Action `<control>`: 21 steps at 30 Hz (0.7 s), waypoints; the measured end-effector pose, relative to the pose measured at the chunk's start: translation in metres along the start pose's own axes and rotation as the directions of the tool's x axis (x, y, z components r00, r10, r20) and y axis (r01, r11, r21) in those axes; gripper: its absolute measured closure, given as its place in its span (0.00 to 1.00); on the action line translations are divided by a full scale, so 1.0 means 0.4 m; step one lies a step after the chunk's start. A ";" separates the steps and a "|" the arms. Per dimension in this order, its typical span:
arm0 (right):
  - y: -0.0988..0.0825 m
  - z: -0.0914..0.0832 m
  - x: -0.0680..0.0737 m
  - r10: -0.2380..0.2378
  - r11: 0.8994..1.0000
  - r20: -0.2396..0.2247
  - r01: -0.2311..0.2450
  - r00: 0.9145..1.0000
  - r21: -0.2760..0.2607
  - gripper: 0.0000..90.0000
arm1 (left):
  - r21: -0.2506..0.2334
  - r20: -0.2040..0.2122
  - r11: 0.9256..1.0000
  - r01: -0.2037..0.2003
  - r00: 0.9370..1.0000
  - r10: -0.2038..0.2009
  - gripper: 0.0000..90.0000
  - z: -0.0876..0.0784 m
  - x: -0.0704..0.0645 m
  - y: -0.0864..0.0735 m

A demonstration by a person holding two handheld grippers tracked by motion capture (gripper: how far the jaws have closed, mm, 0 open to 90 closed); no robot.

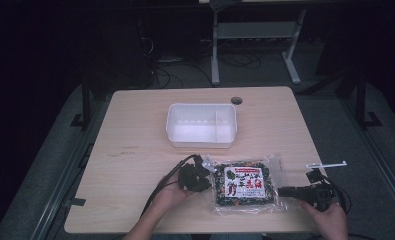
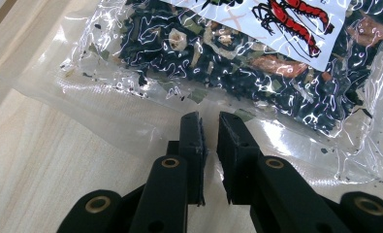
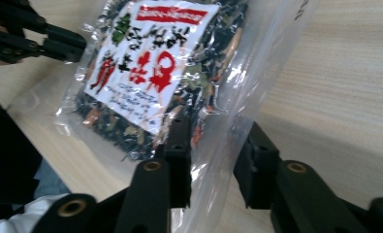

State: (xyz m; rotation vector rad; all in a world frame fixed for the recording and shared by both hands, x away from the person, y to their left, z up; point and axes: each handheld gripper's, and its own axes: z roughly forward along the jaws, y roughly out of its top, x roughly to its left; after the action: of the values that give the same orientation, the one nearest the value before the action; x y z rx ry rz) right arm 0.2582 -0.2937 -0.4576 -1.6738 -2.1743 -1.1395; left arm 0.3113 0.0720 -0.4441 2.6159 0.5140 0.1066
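The clear food bag (image 1: 245,186) lies at the table's (image 1: 135,160) six o'clock edge. Its nine o'clock seam is pinched by the nearly closed left gripper (image 2: 209,127); its three o'clock seam is straddled by the half-open right gripper (image 3: 213,150), seemingly for a two-sided lift.

We see a clear plastic bag (image 1: 245,185) packed with dark green and black dried bits flecked with tan and orange, and on it a white label (image 3: 148,73) printed with a red banner, black characters, bold red characters, green leaves and red crayfish. The table (image 1: 135,130) is pale wood with a fine grain, and the tub (image 1: 201,125) on it is plain white. Both tongs, left (image 2: 209,121) and right (image 3: 213,141), are black with brass-coloured rivets.
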 end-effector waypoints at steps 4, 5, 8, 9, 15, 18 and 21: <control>0.003 0.015 -0.012 0.018 1.000 0.020 -0.018 1.000 0.005 0.90 | -0.008 0.004 1.000 0.005 1.000 -0.005 0.88 -0.001 0.003 -0.003; 0.003 0.014 -0.018 0.034 0.999 0.005 -0.034 0.999 0.000 0.93 | -0.008 0.004 1.000 0.003 1.000 -0.003 0.87 0.000 0.003 -0.002; 0.004 0.009 -0.015 0.027 1.000 0.022 -0.027 0.999 -0.009 0.96 | -0.016 0.011 1.000 0.004 1.000 -0.004 0.85 0.000 0.002 -0.002; 0.004 0.009 -0.015 0.027 1.000 0.022 -0.027 0.999 -0.009 0.96 | -0.016 0.011 1.000 0.004 1.000 -0.004 0.85 0.000 0.002 -0.002; 0.004 -0.023 -0.018 0.024 0.999 0.026 -0.022 0.999 -0.049 0.99 | -0.046 0.021 0.999 0.006 1.000 -0.005 0.81 -0.011 0.002 0.000; 0.004 -0.041 -0.018 0.015 0.998 0.035 -0.012 0.999 -0.063 1.00 | -0.073 0.028 0.997 0.019 0.999 -0.017 0.78 -0.023 0.008 0.001; 0.012 -0.054 -0.009 -0.006 0.997 0.043 0.009 0.999 -0.074 1.00 | -0.088 0.038 0.996 0.026 0.999 -0.022 0.74 -0.029 0.012 0.002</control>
State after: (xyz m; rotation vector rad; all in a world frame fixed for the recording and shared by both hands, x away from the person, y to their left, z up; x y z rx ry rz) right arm 0.2572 -0.3102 -0.4427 -1.7368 -2.1914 -1.2113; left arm 0.3143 0.0783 -0.4334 2.5200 0.5160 0.0715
